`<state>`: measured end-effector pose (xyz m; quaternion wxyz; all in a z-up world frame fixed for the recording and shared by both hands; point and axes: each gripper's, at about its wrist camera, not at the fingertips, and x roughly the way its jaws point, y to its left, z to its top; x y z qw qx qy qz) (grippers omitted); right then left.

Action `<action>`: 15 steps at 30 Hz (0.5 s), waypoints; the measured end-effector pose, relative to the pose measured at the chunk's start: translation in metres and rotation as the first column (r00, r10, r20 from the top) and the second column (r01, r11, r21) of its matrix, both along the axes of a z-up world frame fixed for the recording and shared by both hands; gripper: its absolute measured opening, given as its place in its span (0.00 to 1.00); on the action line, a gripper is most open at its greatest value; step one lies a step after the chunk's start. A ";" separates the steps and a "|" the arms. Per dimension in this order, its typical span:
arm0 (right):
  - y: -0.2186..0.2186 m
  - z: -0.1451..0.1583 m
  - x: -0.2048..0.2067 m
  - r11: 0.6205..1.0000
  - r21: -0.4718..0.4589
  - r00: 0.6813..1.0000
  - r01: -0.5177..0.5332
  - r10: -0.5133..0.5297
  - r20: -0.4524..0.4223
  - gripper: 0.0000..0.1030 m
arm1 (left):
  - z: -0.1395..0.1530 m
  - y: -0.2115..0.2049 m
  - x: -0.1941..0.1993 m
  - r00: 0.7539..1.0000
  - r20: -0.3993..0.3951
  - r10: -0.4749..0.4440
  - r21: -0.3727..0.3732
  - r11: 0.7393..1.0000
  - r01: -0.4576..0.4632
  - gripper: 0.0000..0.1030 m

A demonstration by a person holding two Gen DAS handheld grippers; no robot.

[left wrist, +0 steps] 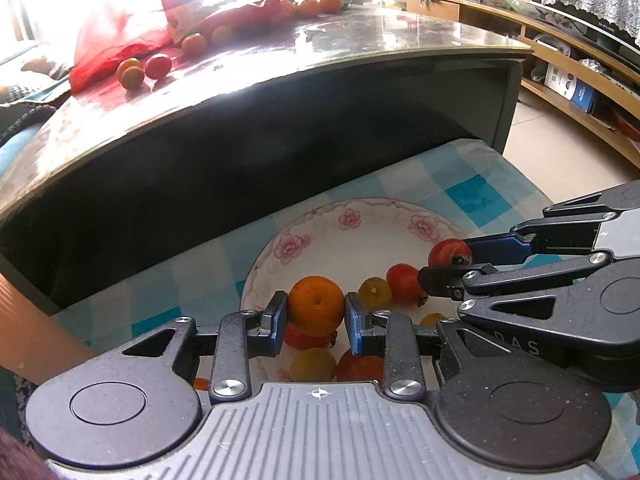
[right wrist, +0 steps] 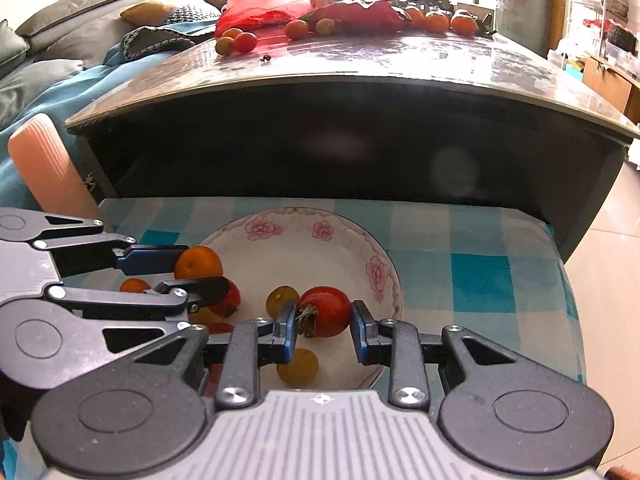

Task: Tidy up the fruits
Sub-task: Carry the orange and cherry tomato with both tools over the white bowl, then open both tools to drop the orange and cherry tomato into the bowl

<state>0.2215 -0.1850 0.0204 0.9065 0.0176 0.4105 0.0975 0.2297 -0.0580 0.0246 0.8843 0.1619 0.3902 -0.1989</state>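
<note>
Both tongs hover over my flowered white porcelain bowl (right wrist: 384, 276): left gripper (left wrist: 316, 312) pinching the round orange tangerine (left wrist: 316, 304), right gripper (right wrist: 324, 320) loosely bracketing the red calyx-topped fruit (right wrist: 326, 310), so I'd lower each gently before letting go.

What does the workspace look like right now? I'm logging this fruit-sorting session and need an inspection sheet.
Surface: blue checked cloth under the bowl; glossy table behind.
Job's things: floral bowl holding red, yellow and orange fruits; orange fruit; red fruit.
Clutter: red plastic bag and loose fruits on the table.
Grippers: left hand-held gripper shut on the orange fruit; right hand-held gripper around the red fruit, one finger touching, the other apart.
Cables: nothing seen.
Surroundings: sofa cushions, wooden shelf.
</note>
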 end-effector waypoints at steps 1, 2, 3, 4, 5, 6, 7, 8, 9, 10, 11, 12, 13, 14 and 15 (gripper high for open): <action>0.000 -0.001 0.001 1.000 0.001 1.000 0.000 0.000 -0.001 0.42 | -0.001 0.000 0.001 1.000 -0.002 0.001 0.003 1.000 -0.001 0.36; 0.001 -0.003 0.003 1.000 0.000 1.000 -0.001 0.001 -0.002 0.42 | -0.003 0.000 0.002 1.000 -0.004 0.001 0.005 1.000 -0.001 0.36; 0.001 -0.004 0.004 1.000 0.000 1.000 -0.002 0.002 -0.003 0.42 | -0.004 0.001 0.003 1.000 -0.006 0.002 0.004 1.000 -0.002 0.36; 0.002 -0.006 0.005 1.000 -0.002 1.000 -0.003 0.003 -0.004 0.42 | -0.005 0.001 0.004 1.000 -0.008 0.002 0.004 1.000 -0.002 0.36; 0.002 -0.007 0.006 1.000 -0.004 1.000 -0.004 0.004 -0.004 0.42 | -0.005 0.000 0.004 1.000 -0.008 0.002 0.004 1.000 -0.002 0.36; 0.002 -0.008 0.006 1.000 -0.005 1.000 -0.004 0.004 -0.003 0.42 | -0.006 0.000 0.006 1.000 -0.008 0.002 0.003 1.000 -0.002 0.36; 0.002 -0.009 0.006 1.000 -0.004 1.000 -0.003 0.003 -0.004 0.42 | -0.007 -0.001 0.006 1.000 -0.008 0.003 0.003 1.000 -0.002 0.36; 0.001 -0.010 0.007 1.000 -0.003 1.000 -0.003 0.003 -0.005 0.42 | -0.007 -0.001 0.006 1.000 -0.009 0.004 0.002 1.000 -0.004 0.36; 0.001 -0.010 0.007 1.000 -0.003 1.000 -0.003 0.003 -0.006 0.42 | -0.007 -0.001 0.006 1.000 -0.009 0.005 0.001 1.000 -0.005 0.36; 0.001 -0.011 0.008 1.000 -0.004 1.000 -0.003 0.003 -0.006 0.42 | -0.008 -0.001 0.006 1.000 -0.009 0.007 0.001 1.000 -0.007 0.36; 0.001 -0.011 0.008 1.000 -0.004 1.000 -0.002 0.002 -0.005 0.43 | -0.008 -0.001 0.007 1.000 -0.010 0.009 0.000 1.000 -0.009 0.36; 0.000 -0.012 0.008 1.000 -0.003 1.000 0.000 0.000 -0.005 0.43 | -0.008 -0.001 0.007 1.000 -0.009 0.010 0.000 1.000 -0.010 0.36; 0.000 -0.012 0.008 1.000 -0.002 1.000 0.002 -0.002 -0.005 0.43 | -0.008 -0.001 0.006 1.000 -0.007 0.010 0.000 1.000 -0.010 0.36; 0.001 -0.012 0.008 1.000 -0.002 1.000 0.004 -0.004 -0.005 0.43 | -0.009 -0.001 0.007 1.000 -0.007 0.011 0.000 1.000 -0.011 0.36; 0.001 -0.012 0.008 1.000 -0.002 1.000 0.004 -0.004 -0.003 0.43 | -0.009 0.000 0.007 1.000 -0.008 0.014 -0.002 1.000 -0.014 0.37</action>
